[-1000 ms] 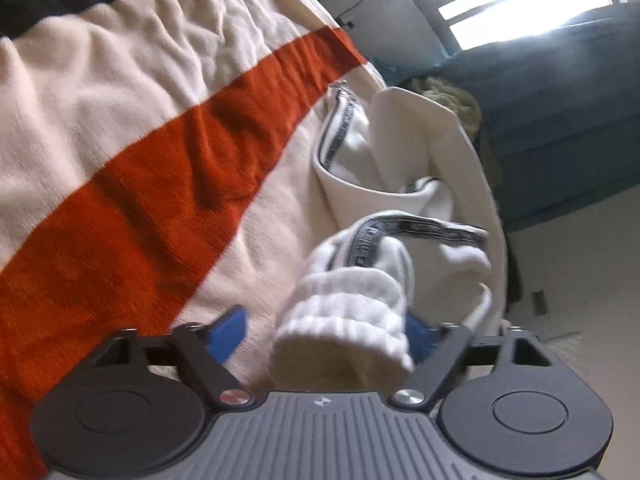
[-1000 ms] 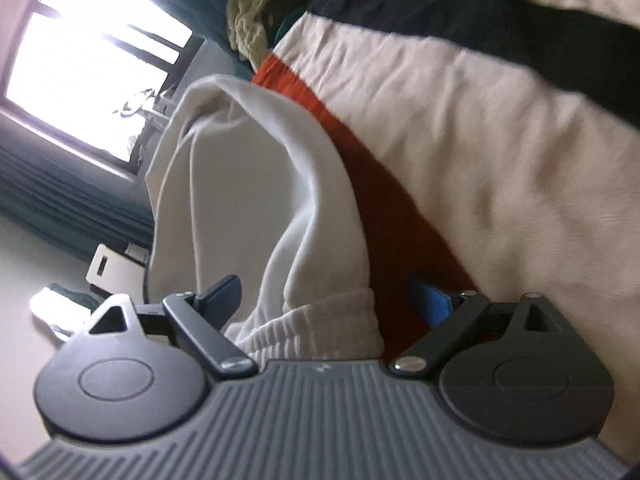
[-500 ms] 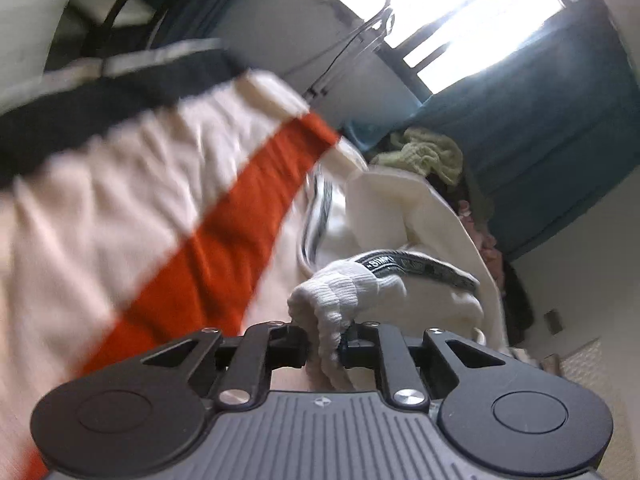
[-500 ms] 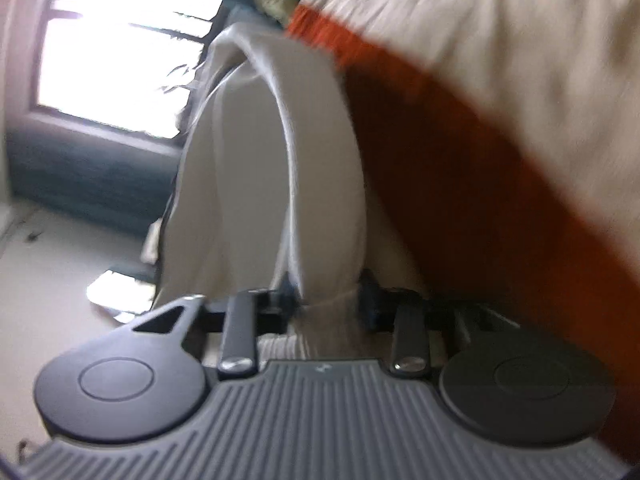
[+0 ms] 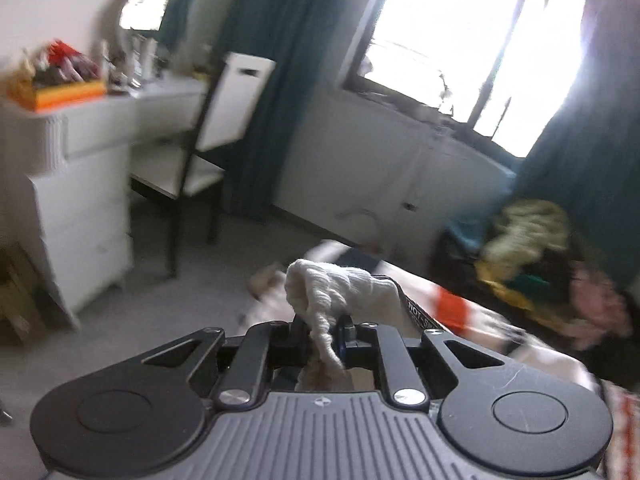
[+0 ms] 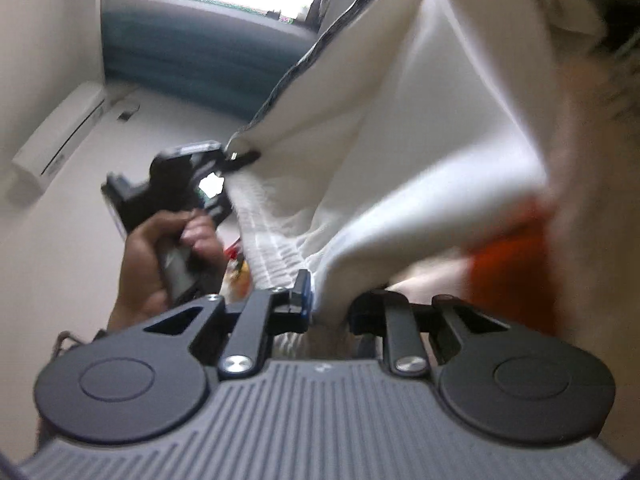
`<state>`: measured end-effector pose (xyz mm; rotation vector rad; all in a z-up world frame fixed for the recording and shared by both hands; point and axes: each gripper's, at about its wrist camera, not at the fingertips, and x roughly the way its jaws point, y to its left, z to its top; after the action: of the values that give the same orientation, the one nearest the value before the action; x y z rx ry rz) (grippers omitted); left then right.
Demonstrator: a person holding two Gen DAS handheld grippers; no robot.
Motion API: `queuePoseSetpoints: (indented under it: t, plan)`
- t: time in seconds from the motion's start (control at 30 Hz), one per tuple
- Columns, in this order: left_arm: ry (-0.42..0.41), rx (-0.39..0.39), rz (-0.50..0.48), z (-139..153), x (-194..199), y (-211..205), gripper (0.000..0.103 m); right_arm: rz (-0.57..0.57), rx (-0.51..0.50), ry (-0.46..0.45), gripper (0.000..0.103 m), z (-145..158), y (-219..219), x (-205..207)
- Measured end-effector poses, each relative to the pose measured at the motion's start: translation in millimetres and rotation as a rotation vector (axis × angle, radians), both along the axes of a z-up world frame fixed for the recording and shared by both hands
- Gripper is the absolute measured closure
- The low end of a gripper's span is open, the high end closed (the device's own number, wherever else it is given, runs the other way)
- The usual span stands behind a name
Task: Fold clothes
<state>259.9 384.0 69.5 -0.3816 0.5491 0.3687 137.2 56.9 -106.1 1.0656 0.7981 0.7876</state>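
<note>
A white garment (image 6: 420,152) with ribbed knit cuffs and a dark printed trim band hangs in the air, lifted clear of a bed covered by a cream blanket with an orange stripe (image 5: 450,312). It is held at two points, probably so it can be stretched out and laid flat for folding. The left gripper (image 5: 323,330) has its jaws closed tight on a bunched ribbed cuff (image 5: 336,286), which sticks up just past the fingertips. The right gripper (image 6: 329,306) is closed most of the way on a thick fold of the same white fabric, near its ribbed hem. From the right wrist view, the person's left hand (image 6: 160,256) grips the other tool's handle close by, the cloth spanning between the two grippers. Beyond the bed stand a white dresser (image 5: 76,216), a chair (image 5: 208,136), a bright window (image 5: 472,44) with teal curtains, and a blurred heap of other clothes (image 5: 532,256)
</note>
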Motion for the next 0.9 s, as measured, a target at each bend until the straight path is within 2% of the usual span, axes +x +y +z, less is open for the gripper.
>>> queuePoseSetpoints:
  t: [0.1,0.17,0.27,0.33,0.37,0.4,0.43,0.47,0.5,0.53,0.63,0.7,0.77,0.9]
  plan:
    - [0.07,0.022,0.071,-28.6,30.5,38.0,0.09,0.076,0.027,0.07,0.082,-17.2,50.4,25.8]
    - [0.112,0.018,0.102,-50.0,48.3,59.5,0.089,0.112,0.01,0.098,0.082,-22.2,69.3,31.9]
    - [0.159,-0.017,0.11,-82.0,67.4,77.4,0.088,0.185,-0.017,0.131,0.081,-27.1,84.6,41.9]
    - [0.174,-0.048,0.109,-92.1,74.6,82.3,0.086,0.216,-0.03,0.139,0.079,-21.0,83.9,43.7]
    - [0.179,-0.045,0.103,-92.0,77.2,82.4,0.081,0.23,-0.036,0.14,0.073,-15.3,82.1,43.3]
    - [0.189,-0.026,0.098,-89.3,75.6,81.8,0.078,0.244,-0.042,0.142,0.064,-9.2,79.8,42.8]
    - [0.2,-0.006,0.093,-86.2,73.4,81.0,0.066,0.259,-0.053,0.145,0.056,-0.1,73.4,40.3]
    - [0.206,0.004,0.086,-82.8,67.2,76.7,0.055,0.265,-0.063,0.141,0.033,3.5,71.9,36.7]
    - [0.212,0.011,0.078,-79.3,60.5,71.9,0.052,0.271,-0.073,0.137,0.016,7.1,70.4,33.1]
    - [0.218,0.019,0.07,-75.7,53.8,67.1,0.049,0.276,-0.082,0.132,0.015,10.3,69.0,29.4]
    - [0.19,0.039,0.052,-55.0,26.5,45.0,0.031,0.279,-0.135,0.057,0.015,23.9,59.9,14.8]
    - [0.151,0.06,0.022,-39.8,6.3,25.5,0.029,0.26,-0.197,-0.025,0.015,42.2,44.4,2.9]
    - [0.116,0.081,-0.012,-24.9,-14.7,0.9,0.021,0.24,-0.259,-0.107,0.015,60.5,28.5,-9.1]
    - [0.05,0.11,-0.096,-2.4,-54.9,-59.8,0.021,0.136,-0.403,-0.302,0.015,100.5,-20.0,-40.1]
